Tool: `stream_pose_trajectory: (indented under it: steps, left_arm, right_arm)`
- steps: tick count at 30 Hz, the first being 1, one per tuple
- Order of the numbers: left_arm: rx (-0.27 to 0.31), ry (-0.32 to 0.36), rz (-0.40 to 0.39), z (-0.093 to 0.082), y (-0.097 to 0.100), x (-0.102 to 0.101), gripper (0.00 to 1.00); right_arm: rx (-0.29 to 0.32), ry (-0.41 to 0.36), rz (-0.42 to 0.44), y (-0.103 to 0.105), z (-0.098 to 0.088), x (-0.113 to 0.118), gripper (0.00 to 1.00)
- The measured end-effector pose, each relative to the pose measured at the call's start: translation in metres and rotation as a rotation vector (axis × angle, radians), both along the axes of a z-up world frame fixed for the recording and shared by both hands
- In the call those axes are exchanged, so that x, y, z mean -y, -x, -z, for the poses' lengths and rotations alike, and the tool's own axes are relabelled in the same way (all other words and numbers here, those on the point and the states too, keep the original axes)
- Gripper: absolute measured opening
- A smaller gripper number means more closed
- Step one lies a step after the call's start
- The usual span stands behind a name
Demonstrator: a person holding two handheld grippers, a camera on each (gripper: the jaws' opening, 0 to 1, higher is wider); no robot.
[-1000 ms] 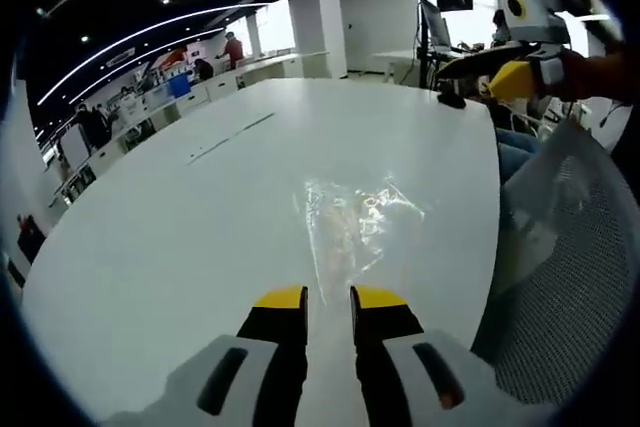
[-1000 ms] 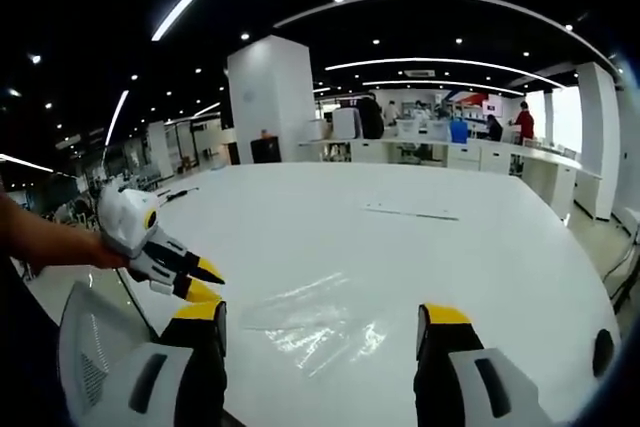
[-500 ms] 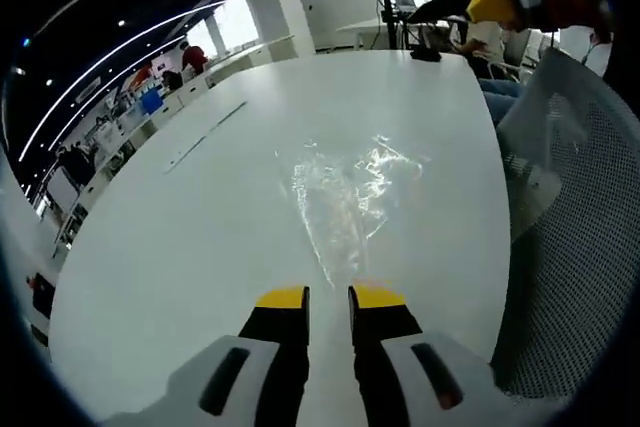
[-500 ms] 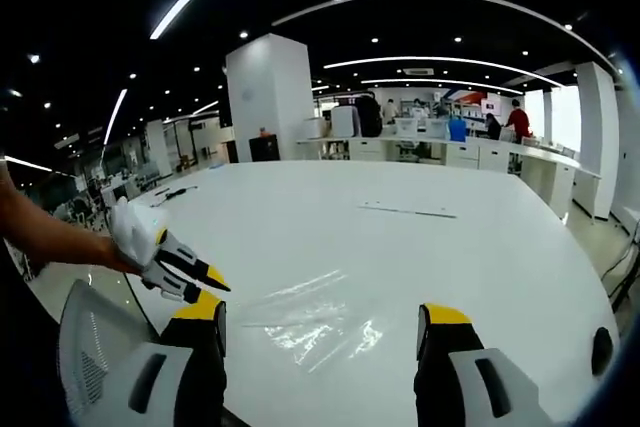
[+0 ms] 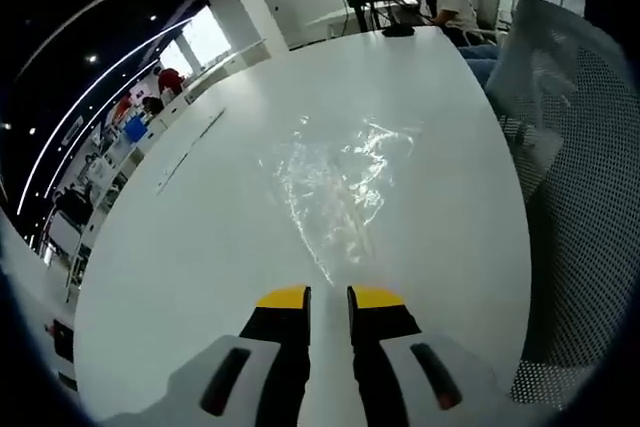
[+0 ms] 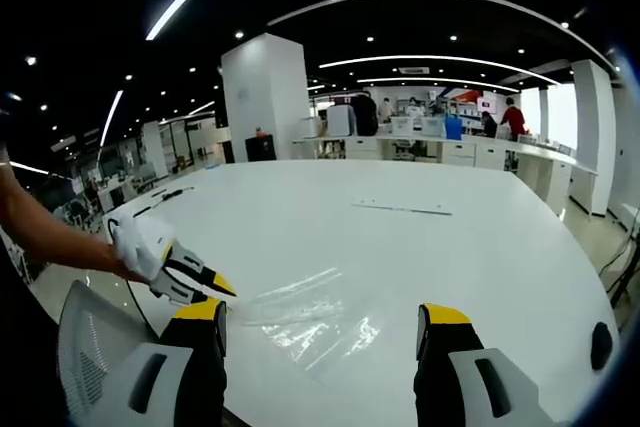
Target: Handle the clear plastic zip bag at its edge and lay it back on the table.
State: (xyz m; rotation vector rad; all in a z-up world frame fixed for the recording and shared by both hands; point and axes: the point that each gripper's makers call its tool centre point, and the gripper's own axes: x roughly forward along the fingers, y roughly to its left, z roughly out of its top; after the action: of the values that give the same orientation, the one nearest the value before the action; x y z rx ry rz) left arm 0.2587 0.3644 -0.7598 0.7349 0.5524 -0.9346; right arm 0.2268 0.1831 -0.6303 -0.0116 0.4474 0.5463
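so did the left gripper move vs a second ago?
Yes. In the right gripper view the left gripper has dropped toward the zip bag and chair back.

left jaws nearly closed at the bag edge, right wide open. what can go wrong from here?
1. The clear zip bag is glare and wrinkles on the white table; its edge is hard to see, so the left gripper may close on nothing or on one layer only.
2. The bag lies near the table edge by the mesh chair; a drag could pull it off.
3. The right gripper hangs open over the bag and could snag it.

White table (image 5: 200, 247) w/ zip bag (image 5: 335, 182)
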Motion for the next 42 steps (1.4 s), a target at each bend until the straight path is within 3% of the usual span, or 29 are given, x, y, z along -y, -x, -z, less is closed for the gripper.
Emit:
stream_pose_trajectory:
  steps: [16, 25, 29, 42]
  left_arm:
    - [0.022, -0.041, 0.04, 0.008, -0.002, 0.0, 0.1]
    - [0.037, -0.03, 0.051, 0.004, -0.005, 0.003, 0.08]
    - [0.04, -0.035, 0.06, 0.004, -0.006, 0.007, 0.0]
    - [0.028, 0.005, 0.023, 0.002, -0.008, 0.008, 0.0]
  right_arm:
    - [-0.007, 0.004, 0.011, 0.001, 0.003, 0.005, 0.77]
    - [-0.008, 0.004, 0.012, 0.0, 0.003, 0.005, 0.77]
    - [-0.007, 0.005, 0.011, 0.0, 0.003, 0.004, 0.77]
    - [-0.014, 0.005, 0.01, 0.002, 0.004, 0.001, 0.77]
